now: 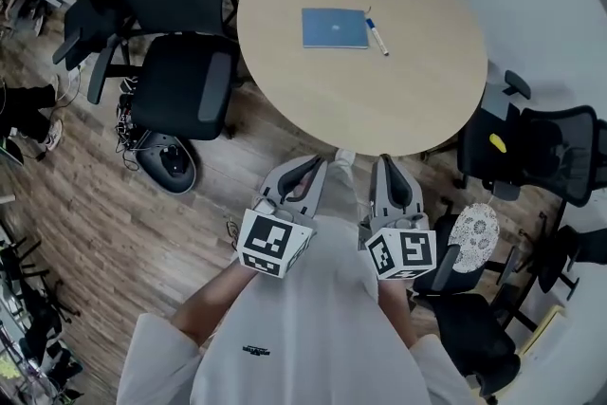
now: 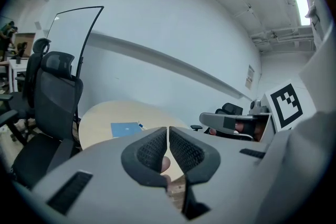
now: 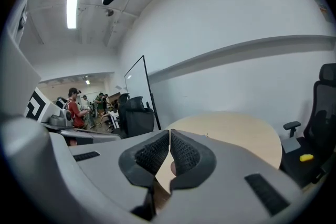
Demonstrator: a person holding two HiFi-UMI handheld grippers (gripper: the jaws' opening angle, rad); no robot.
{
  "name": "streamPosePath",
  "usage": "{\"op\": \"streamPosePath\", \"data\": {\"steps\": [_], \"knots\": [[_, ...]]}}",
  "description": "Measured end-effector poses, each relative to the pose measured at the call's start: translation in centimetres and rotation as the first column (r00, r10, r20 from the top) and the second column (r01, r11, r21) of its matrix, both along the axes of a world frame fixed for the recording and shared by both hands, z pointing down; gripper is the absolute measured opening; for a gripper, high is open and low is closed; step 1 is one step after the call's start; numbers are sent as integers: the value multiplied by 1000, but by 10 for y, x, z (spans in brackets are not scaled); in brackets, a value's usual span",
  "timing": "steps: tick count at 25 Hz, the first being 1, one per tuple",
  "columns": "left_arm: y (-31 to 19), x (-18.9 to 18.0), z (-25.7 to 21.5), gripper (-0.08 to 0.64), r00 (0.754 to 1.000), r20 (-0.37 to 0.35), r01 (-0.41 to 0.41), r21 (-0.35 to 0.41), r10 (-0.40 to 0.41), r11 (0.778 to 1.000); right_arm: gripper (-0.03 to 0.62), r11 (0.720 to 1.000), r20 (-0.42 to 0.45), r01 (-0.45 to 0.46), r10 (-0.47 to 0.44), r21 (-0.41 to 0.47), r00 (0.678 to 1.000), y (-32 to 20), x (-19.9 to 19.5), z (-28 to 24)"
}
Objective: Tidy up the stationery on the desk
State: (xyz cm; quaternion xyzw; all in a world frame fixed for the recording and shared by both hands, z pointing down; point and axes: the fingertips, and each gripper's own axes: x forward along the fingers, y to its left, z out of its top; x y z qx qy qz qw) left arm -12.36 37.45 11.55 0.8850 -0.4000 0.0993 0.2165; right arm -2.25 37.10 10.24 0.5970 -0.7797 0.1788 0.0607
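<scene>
A blue notebook [image 1: 335, 27] lies flat near the middle of the round light-wood table [image 1: 417, 100], with a white pen with a blue cap [image 1: 377, 36] just to its right. The notebook [image 2: 126, 128] also shows in the left gripper view, far beyond the jaws. My left gripper [image 1: 321, 164] and right gripper [image 1: 384, 162] hover side by side at the table's near edge, both shut and empty, well short of the notebook. In the right gripper view the right gripper [image 3: 170, 141] points at the table [image 3: 241, 134].
Black office chairs stand left of the table [image 1: 180, 81] and at its right [image 1: 541, 147]; a yellow item [image 1: 497, 141] rests on the right chair. A patterned round cushion [image 1: 473, 237] lies by my right side. A glass board [image 3: 137, 92] and people stand far off.
</scene>
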Motion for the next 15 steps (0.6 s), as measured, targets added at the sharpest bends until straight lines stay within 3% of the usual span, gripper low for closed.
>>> {"op": "streamPosePath", "data": {"steps": [11, 15], "knots": [[-102, 123, 11, 31, 994, 86, 70, -34, -67, 997, 34, 990, 28, 137, -136, -21, 990, -111, 109, 10], [-130, 152, 21, 31, 984, 121, 134, -47, -128, 990, 34, 982, 33, 189, -188, -29, 982, -142, 143, 17]]}}
